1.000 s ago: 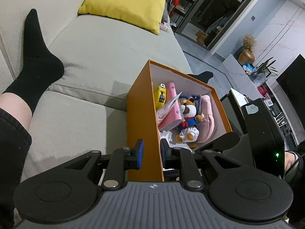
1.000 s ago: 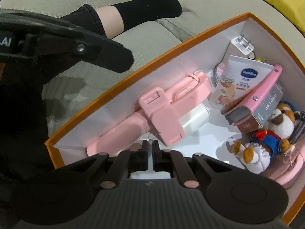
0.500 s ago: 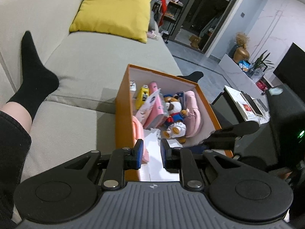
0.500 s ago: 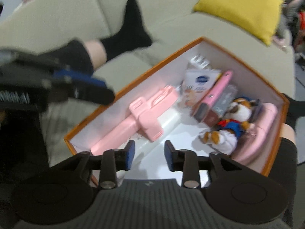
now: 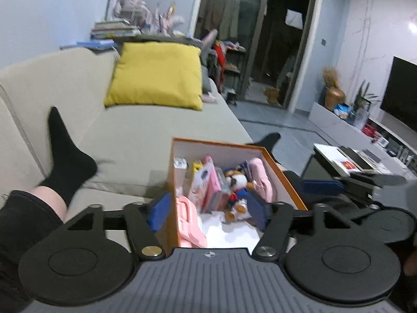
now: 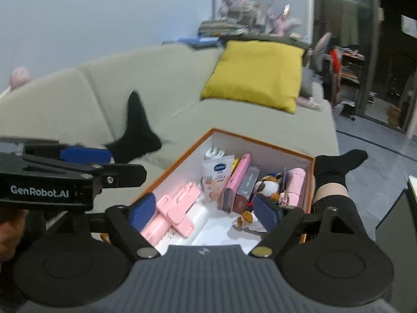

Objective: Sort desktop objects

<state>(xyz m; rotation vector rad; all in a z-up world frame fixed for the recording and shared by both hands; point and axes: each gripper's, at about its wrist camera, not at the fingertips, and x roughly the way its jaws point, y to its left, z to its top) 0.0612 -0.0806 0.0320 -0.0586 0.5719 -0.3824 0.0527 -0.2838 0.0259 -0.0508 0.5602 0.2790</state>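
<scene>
Right now my right gripper [image 6: 204, 210] hovers above the near end of the orange cardboard box with white lining [image 6: 263, 143], jaws opening with nothing between them. The pink folding plastic gadget [image 6: 173, 215] lies just below and ahead of its left pad, long axis running diagonally away toward the box's far right. My left gripper [image 5: 207, 212], jaws also opening and empty, straddles the box's left wall, so I judge it slightly worse placed. Farther in stands the pink slim case [image 6: 235, 180].
</scene>
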